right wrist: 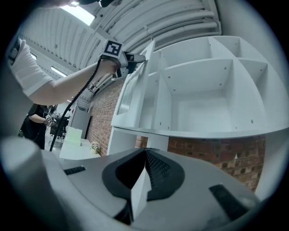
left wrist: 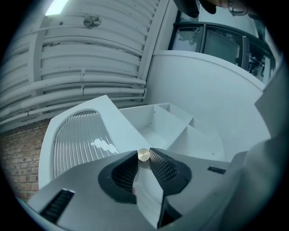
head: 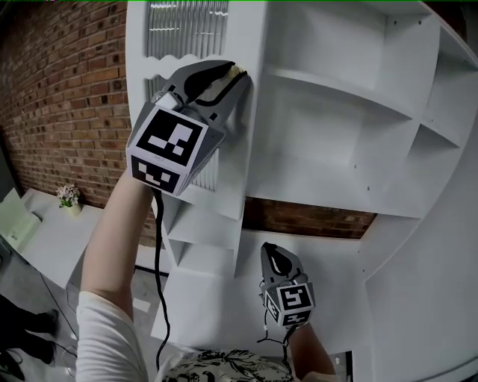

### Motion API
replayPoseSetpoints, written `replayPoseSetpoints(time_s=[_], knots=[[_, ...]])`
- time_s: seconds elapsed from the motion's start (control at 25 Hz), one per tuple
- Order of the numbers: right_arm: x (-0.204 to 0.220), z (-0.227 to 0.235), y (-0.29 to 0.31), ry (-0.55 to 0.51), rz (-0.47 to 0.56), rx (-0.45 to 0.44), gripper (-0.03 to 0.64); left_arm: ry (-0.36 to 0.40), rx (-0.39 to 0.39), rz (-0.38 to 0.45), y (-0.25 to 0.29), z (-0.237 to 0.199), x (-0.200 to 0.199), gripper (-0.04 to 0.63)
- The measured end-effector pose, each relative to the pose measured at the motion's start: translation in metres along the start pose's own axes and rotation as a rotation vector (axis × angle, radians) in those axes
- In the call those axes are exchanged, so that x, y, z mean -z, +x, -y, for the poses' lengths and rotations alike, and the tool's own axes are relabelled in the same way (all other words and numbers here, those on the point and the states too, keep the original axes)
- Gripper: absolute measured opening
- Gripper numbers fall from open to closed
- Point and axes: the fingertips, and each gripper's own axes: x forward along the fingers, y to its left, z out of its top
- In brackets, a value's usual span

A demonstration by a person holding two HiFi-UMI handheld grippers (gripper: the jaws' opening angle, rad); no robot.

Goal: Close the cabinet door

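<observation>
Backdrop: red-brown brick wall point(head: 67, 89) | Lower left: long white low table point(head: 56, 239) holding a small pot of pale flowers point(head: 69, 198) | Beside it: pale green boxy object point(head: 19, 220) | Overhead: white ceiling pipes point(left wrist: 90, 83), bright strip light point(right wrist: 81, 13) | Far left: person in dark clothes point(right wrist: 34, 124)

White cabinet door with ribbed glass panes point(head: 243, 37): lower pane mostly hidden behind grey left gripper point(head: 233, 77) in head view. Small round brass knob point(head: 239, 71) shows only a sliver between its jaws. White open-shelf cabinet point(head: 351, 149) cut off top, right. Tiny potted flowers point(head: 68, 198): too small to tell kind.
</observation>
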Motion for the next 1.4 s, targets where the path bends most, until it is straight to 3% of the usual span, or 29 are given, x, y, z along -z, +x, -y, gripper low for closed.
replayPoseSetpoints(time_s=[0.76,1.12,1.4], knots=[[0.018,0.048,0.046,-0.004,-0.003,-0.127,0.008,0.037,-0.107,-0.068,0.056,-0.004,0.040,0.092],[0.020,0.065,0.053,0.000,-0.005,-0.121,0.008,0.048,-0.113,-0.063,0.060,-0.005,0.045,0.093],[0.018,0.064,0.050,-0.007,-0.004,-0.120,0.008,0.011,-0.137,-0.051,0.057,-0.005,0.046,0.098]])
